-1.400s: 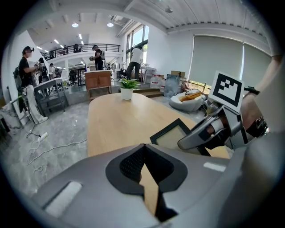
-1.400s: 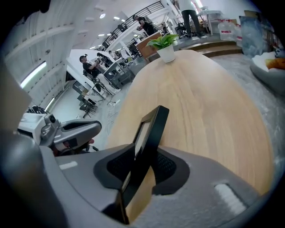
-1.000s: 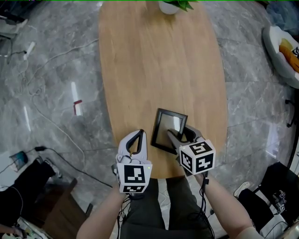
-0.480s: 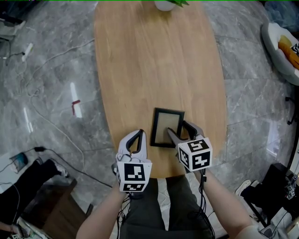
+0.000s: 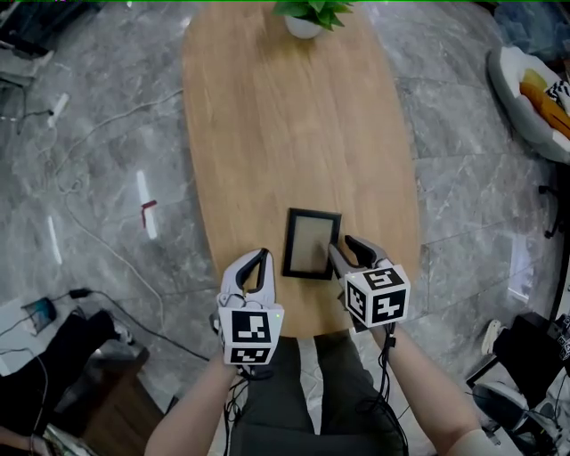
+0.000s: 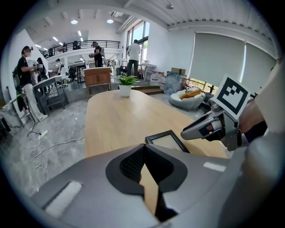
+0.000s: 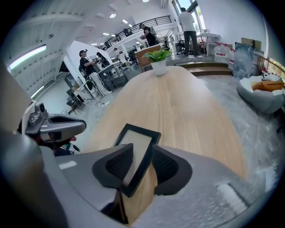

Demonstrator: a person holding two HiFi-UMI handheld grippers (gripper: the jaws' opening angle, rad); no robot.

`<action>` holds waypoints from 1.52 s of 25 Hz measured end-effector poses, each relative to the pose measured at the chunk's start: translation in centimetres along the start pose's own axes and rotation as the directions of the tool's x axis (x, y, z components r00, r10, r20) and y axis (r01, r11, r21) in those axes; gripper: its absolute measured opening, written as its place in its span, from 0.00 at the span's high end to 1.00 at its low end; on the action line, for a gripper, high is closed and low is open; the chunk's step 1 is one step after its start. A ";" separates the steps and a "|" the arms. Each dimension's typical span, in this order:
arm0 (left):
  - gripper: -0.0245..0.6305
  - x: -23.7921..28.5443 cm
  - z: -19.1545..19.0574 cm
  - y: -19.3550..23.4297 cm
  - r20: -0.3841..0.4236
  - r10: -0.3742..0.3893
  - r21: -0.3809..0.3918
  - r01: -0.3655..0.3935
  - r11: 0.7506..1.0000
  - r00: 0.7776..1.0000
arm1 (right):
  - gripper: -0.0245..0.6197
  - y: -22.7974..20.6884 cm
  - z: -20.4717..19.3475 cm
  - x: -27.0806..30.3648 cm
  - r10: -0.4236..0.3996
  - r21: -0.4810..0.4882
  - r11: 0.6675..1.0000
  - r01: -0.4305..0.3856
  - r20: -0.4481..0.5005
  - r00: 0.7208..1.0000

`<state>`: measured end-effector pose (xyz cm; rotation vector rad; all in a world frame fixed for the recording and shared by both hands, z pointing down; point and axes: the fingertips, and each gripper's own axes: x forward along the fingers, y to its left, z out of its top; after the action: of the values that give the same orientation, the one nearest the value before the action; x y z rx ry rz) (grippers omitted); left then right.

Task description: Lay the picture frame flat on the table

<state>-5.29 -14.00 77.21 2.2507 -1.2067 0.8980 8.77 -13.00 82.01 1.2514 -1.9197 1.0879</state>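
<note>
The black picture frame (image 5: 312,243) lies flat on the wooden table (image 5: 285,134), near its front end. My right gripper (image 5: 345,248) hovers at the frame's lower right corner. Its jaws are closing, and the pads do not press on the frame. In the right gripper view the frame's (image 7: 136,142) right edge shows through the gap between the jaws of that gripper (image 7: 142,164). My left gripper (image 5: 256,260) is shut and empty, just left of the frame. The left gripper view shows the frame (image 6: 167,140) ahead of the closed jaws of the left gripper (image 6: 143,153).
A potted plant (image 5: 307,16) stands at the table's far end. Cables (image 5: 89,116) run over the grey floor on the left. A white cushion (image 5: 534,98) lies on the floor at the right. Several people stand far off in the room.
The frame has gone from tilted in my right gripper to flat on the table. The right gripper has let go of it and drawn back a little. The left gripper has stayed put.
</note>
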 end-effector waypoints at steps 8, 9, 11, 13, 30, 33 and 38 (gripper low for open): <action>0.93 -3.4 4.4 -0.8 0.061 0.015 0.028 -0.017 0.999 0.998 | 0.86 1.6 5.5 -6.6 0.006 -0.048 0.999 0.001 0.137 0.991; 0.93 -3.9 5.1 -0.8 0.070 0.016 0.038 -0.018 0.999 0.997 | 0.87 2.0 6.1 -7.5 0.008 -0.056 0.998 0.001 0.151 0.988; 0.93 -5.0 6.5 -1.0 0.086 0.016 0.061 -0.021 0.998 0.996 | 0.89 2.7 7.3 -9.4 0.012 -0.073 0.997 0.001 0.178 0.984; 0.93 -6.3 8.0 -1.1 0.102 0.018 0.083 -0.027 0.996 0.995 | 0.90 3.5 8.4 -11.4 0.016 -0.088 0.996 0.002 0.202 0.979; 0.93 -22.9 23.5 -2.4 0.336 0.042 0.140 -0.094 0.986 0.941 | 0.96 11.5 20.3 -32.6 0.076 -0.205 0.978 0.025 0.472 0.878; 0.93 -26.4 25.9 -2.5 0.377 0.053 0.155 -0.120 0.981 0.925 | 0.96 13.4 22.0 -36.3 0.106 -0.231 0.973 0.019 0.518 0.848; 0.93 -31.9 29.2 -3.1 0.445 0.052 0.119 -0.117 0.986 0.894 | 0.96 15.8 24.1 -42.4 0.147 -0.290 0.956 0.038 0.589 0.795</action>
<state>-5.93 -12.72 33.91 2.6293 -1.4821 0.5256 9.17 -12.03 30.73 1.4951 -2.4887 0.4031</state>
